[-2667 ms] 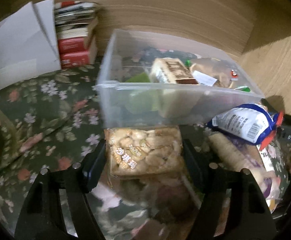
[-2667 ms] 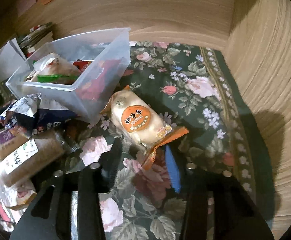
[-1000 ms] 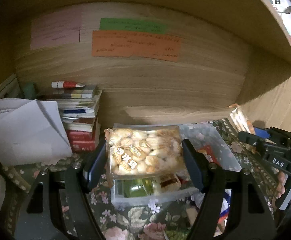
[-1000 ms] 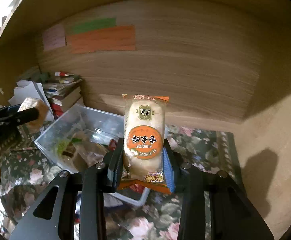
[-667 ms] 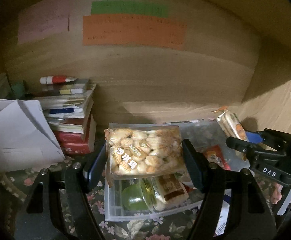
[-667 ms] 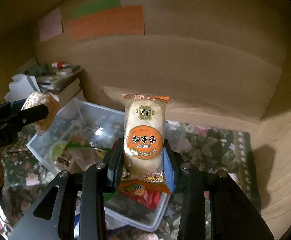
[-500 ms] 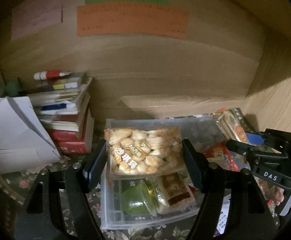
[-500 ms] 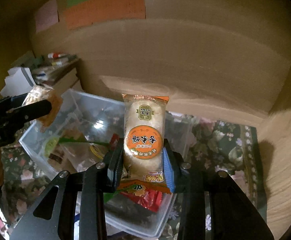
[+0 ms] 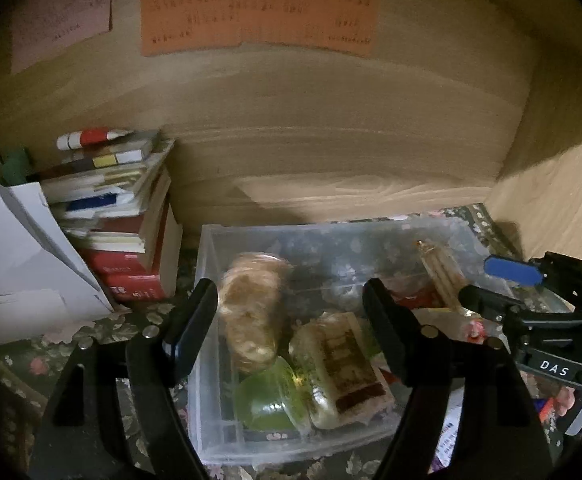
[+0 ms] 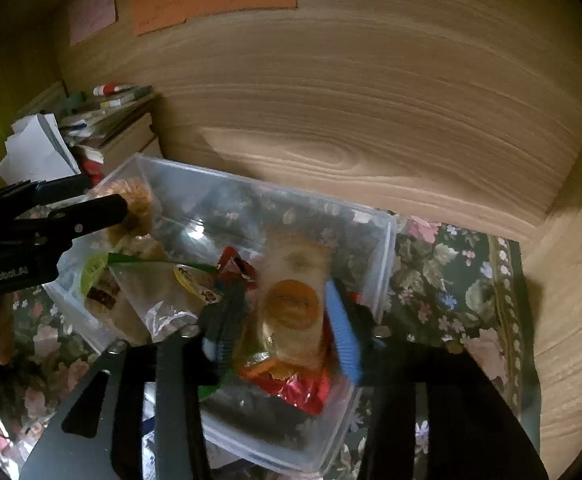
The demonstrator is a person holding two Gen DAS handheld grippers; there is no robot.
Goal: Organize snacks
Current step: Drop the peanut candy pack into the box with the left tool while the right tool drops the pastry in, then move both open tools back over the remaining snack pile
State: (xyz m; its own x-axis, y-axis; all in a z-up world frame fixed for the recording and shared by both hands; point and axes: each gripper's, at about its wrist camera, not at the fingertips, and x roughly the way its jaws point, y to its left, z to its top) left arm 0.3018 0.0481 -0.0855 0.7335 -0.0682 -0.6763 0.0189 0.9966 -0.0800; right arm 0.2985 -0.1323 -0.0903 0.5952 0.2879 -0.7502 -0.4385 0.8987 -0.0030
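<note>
A clear plastic bin [image 9: 207,248] [image 10: 387,240] holds several snacks on the floral cloth. My left gripper [image 9: 289,320] is open above the bin. The bag of small biscuits [image 9: 251,312] is blurred and dropping into the bin's left side, free of the fingers. My right gripper [image 10: 283,328] is open over the bin's near right corner. The orange-label rice cracker pack [image 10: 291,308] is blurred between its fingers and falling. A green jelly cup [image 9: 271,400] and a brown-label pack [image 9: 347,372] lie in the bin.
A stack of books [image 9: 127,216] and white papers [image 9: 19,256] stand left of the bin. Wooden walls close in behind and on the right. Colored notes [image 9: 259,20] hang on the back wall. More snack packs lie in front of the bin.
Both grippers have opened over the bin. The biscuit bag has left my left gripper and the rice cracker pack has left my right gripper; both are dropping into the bin.
</note>
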